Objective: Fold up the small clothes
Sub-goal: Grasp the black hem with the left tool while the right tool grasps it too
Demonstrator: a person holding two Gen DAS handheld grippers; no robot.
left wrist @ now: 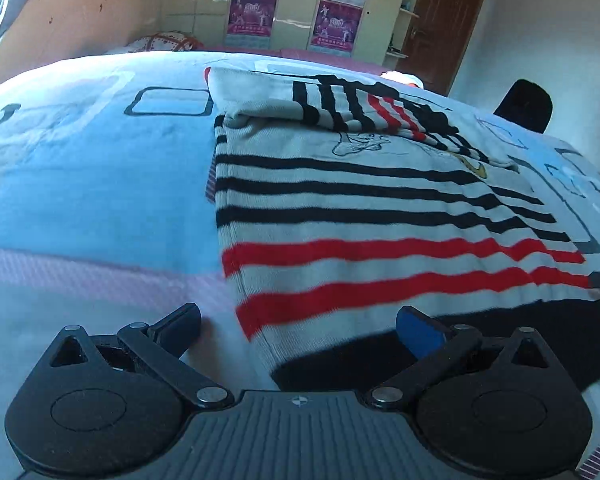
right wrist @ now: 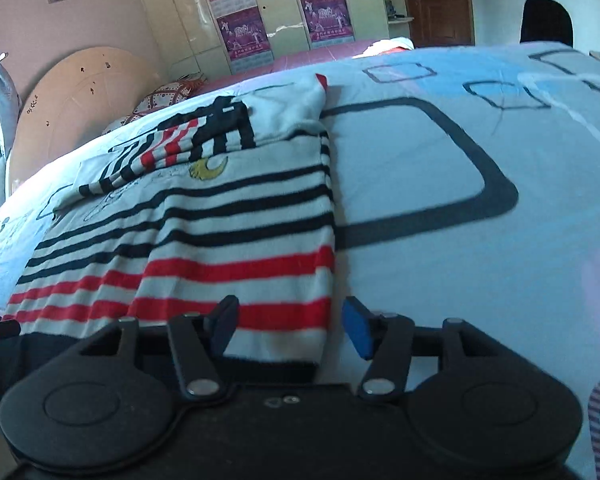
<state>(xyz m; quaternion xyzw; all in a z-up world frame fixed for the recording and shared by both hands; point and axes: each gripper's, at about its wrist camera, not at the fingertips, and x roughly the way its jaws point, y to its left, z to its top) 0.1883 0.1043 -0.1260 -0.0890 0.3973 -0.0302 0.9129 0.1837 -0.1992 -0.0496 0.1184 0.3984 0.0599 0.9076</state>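
A small white knit sweater (left wrist: 380,200) with black and red stripes and a black hem lies flat on the bed, sleeves folded over its upper part. My left gripper (left wrist: 300,332) is open, its jaws set either side of the sweater's near left hem corner. In the right wrist view the same sweater (right wrist: 220,232) lies left of centre. My right gripper (right wrist: 290,330) is open around the near right hem corner. Neither gripper pinches the cloth.
The bed is covered by a light blue sheet (left wrist: 80,168) with dark square outlines (right wrist: 420,172). A wardrobe with purple posters (right wrist: 284,12), a wooden door (right wrist: 436,0), a round board (right wrist: 80,100) and a black chair back (right wrist: 546,20) stand beyond the bed.
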